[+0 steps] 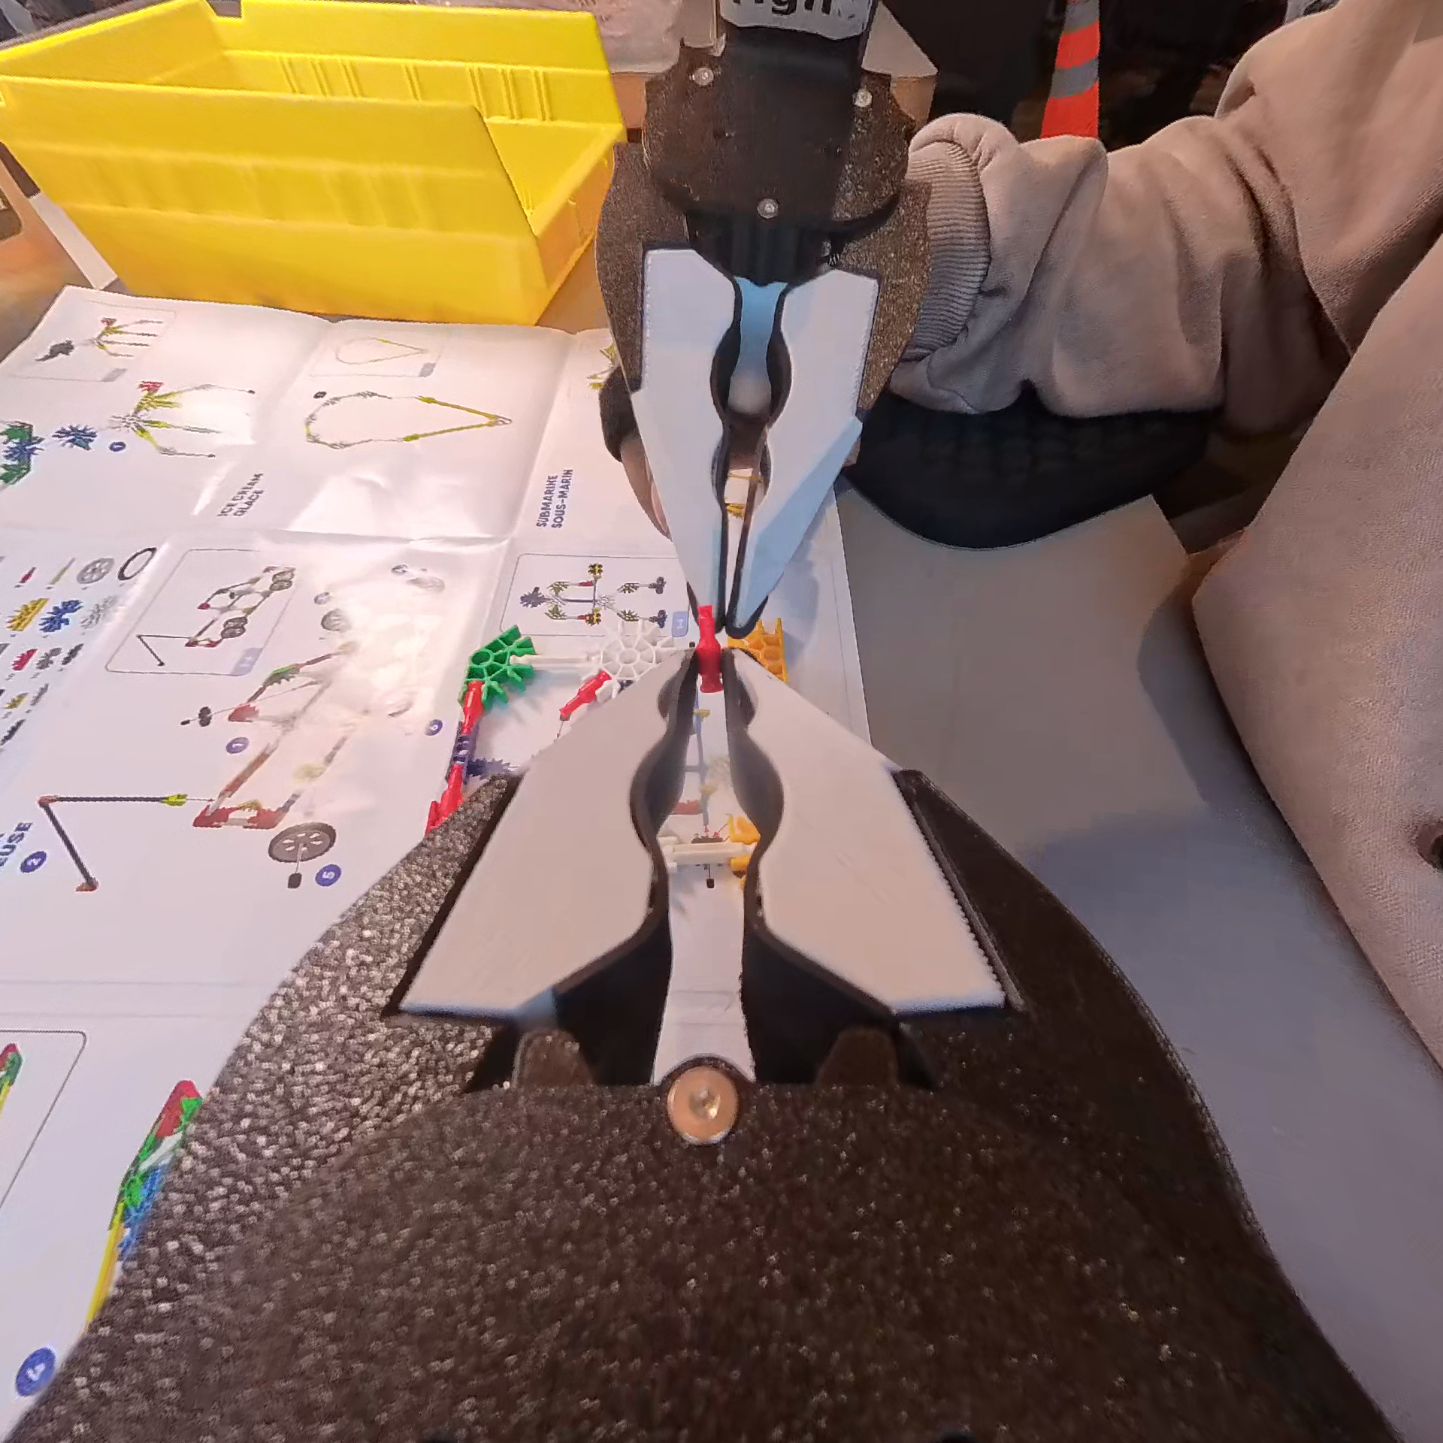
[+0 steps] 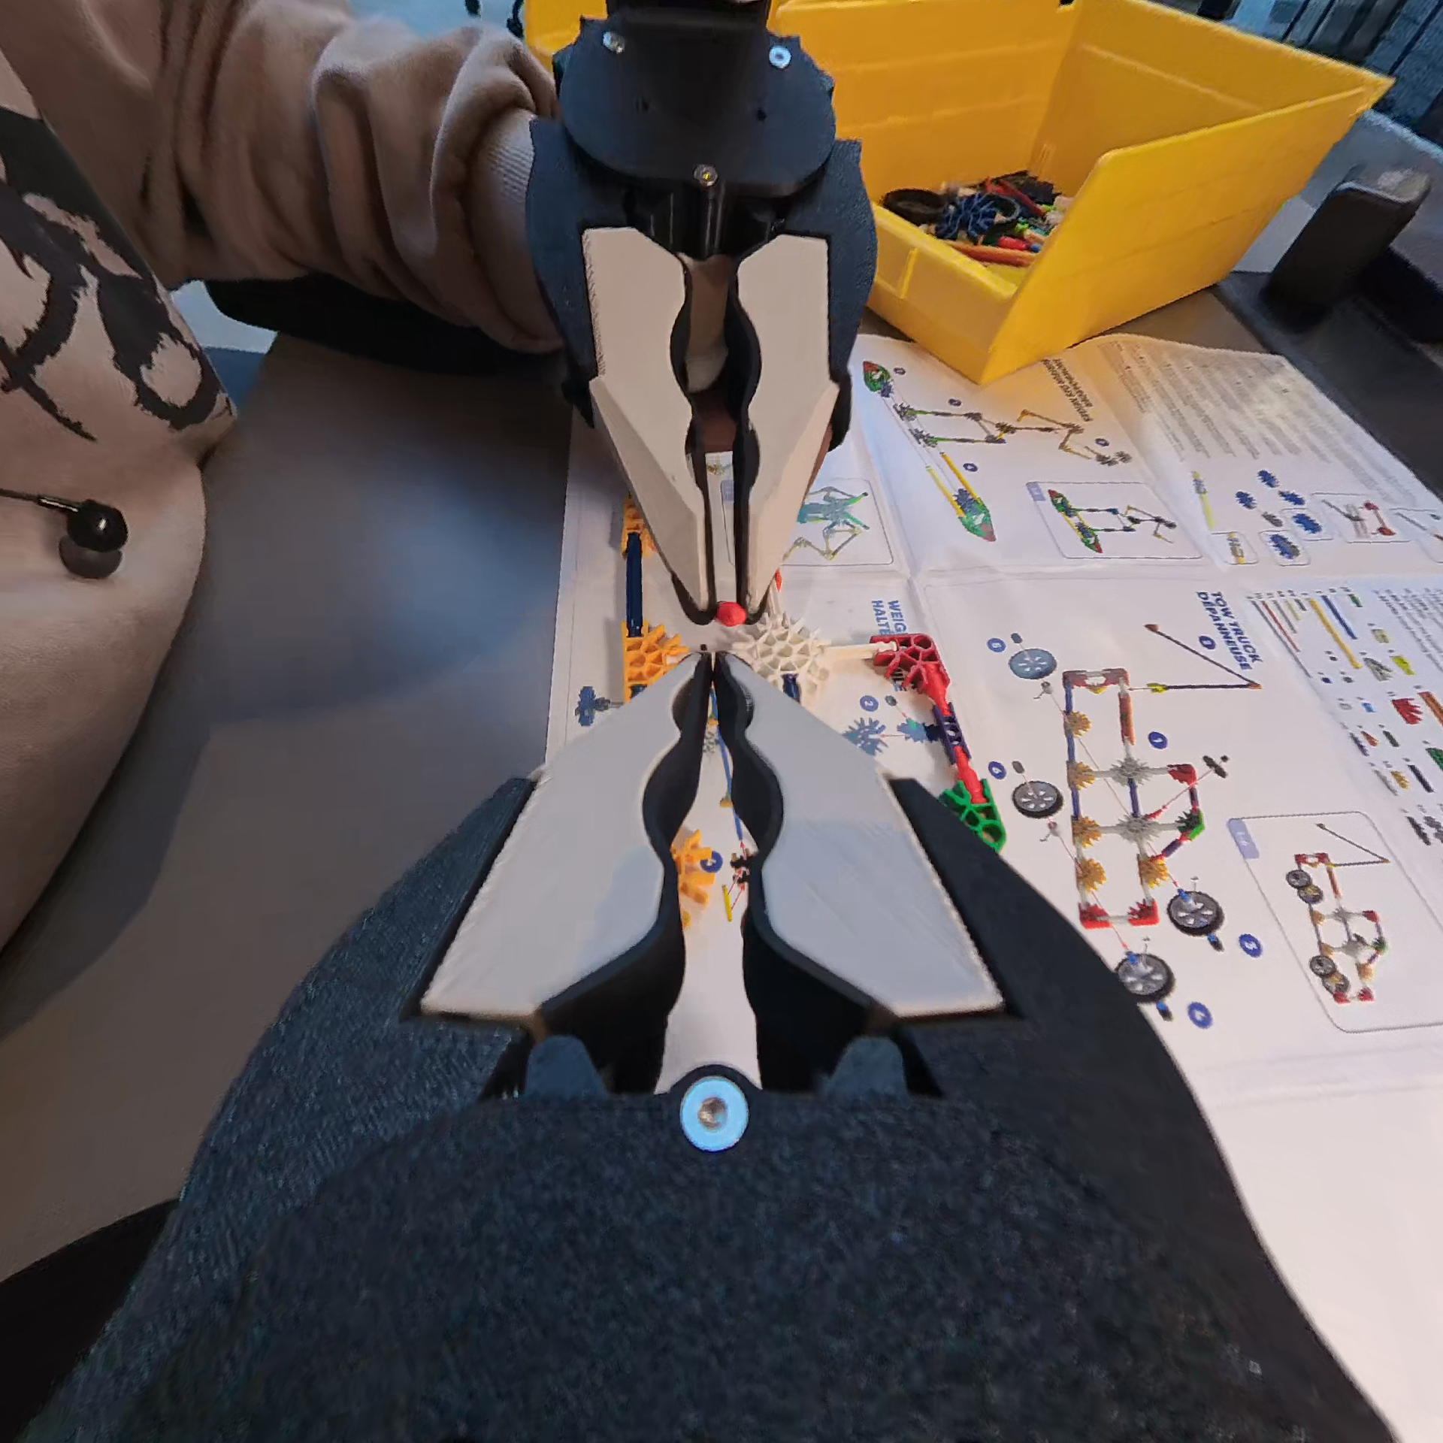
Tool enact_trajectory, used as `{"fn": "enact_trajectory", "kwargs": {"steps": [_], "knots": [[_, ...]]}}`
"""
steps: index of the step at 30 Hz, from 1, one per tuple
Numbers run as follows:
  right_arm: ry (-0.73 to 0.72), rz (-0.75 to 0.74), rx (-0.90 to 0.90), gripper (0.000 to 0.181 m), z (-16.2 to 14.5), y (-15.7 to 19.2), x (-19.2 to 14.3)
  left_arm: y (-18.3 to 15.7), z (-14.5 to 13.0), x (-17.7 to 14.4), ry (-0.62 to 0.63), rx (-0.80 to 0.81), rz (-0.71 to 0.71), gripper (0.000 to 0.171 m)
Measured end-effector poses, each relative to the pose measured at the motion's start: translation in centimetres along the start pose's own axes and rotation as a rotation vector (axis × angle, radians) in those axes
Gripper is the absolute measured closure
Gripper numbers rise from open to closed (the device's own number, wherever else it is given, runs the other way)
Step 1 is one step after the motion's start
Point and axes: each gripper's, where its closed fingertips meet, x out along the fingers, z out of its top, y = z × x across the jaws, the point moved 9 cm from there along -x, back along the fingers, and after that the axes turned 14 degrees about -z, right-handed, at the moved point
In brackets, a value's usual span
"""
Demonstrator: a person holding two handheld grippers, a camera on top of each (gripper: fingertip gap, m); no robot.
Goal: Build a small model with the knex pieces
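Tip to tip over the bench [image 1: 1054, 742]: my left tongs [image 1: 709, 664] are closed narrow on a short red rod [image 1: 707, 652], pinching it near its lower end so it stands upright between the tips. It is plain red plastic, slim, with a flared, rounded end.

The right tongs [image 2: 707, 664] reach in from the opposite side, drawn together to a sliver. Their tips sit just beside the rod's upper end, and I cannot tell whether they touch it.

Directly under both sets of tips lies a partly built toy frame, with a white snowflake connector [image 1: 636, 652] just left of the left tongs and a green connector [image 1: 500, 660] farther left. An orange connector [image 1: 761, 640] lies just to the right.

The frame rests on a large unfolded instruction sheet [image 1: 312, 546] printed with coloured build diagrams, numbered steps and captions. It spreads left of the left tongs.

A white label with dark lettering [image 1: 789, 12] sits on the right tongs' body. Beyond the sheet stands a yellow bin [image 1: 312, 195], with loose coloured pieces [image 2: 984, 215] inside. A beige sleeve [image 1: 1093, 273] shows behind the right tongs.
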Motion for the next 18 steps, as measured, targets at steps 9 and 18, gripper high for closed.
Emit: {"fn": "enact_trajectory", "kwargs": {"steps": [9, 18], "knots": [[-0.007, -0.013, -0.017, 0.165, -0.07, -0.33, -0.13, 0.03, -0.21, 0.3, 0.054, 0.034, 0.014, 0.168], [-0.009, 0.006, -0.039, 0.178, -0.01, 0.33, 0.56, -0.4, -0.47, 0.65, 0.094, 0.053, 0.002, 0.168]]}}
